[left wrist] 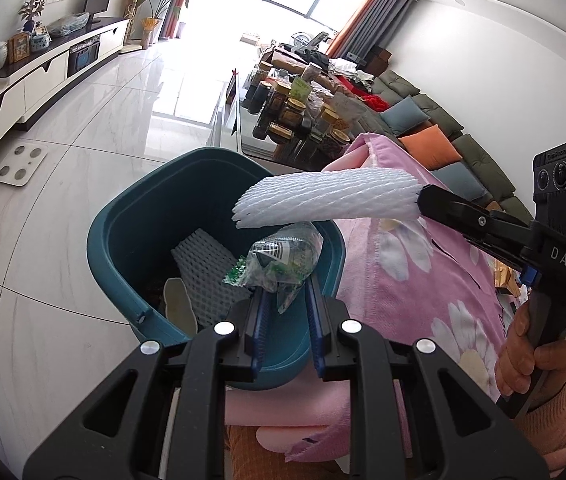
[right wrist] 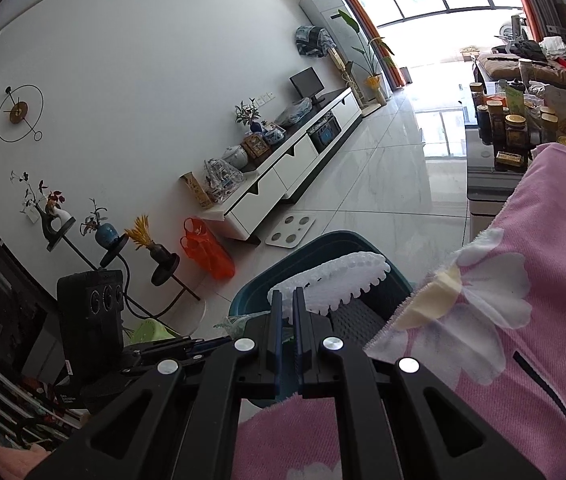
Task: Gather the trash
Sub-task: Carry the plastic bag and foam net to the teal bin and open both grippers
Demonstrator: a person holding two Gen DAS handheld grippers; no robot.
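left gripper (left wrist: 285, 300) part open, plastic bag (left wrist: 283, 260) between fingers; right gripper (right wrist: 287, 300) pinching foam net (right wrist: 339, 280) over bin (left wrist: 123, 232).

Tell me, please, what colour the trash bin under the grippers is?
The trash bin is dark teal, shown best in the left wrist view.

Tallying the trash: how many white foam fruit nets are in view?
2: one foam net held by the right gripper above the teal bin, one lying inside it. More may be hidden.

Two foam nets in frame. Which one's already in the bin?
The flat foam net lying inside the teal bin; the other foam sleeve hangs above, clamped in the right hand-held gripper.
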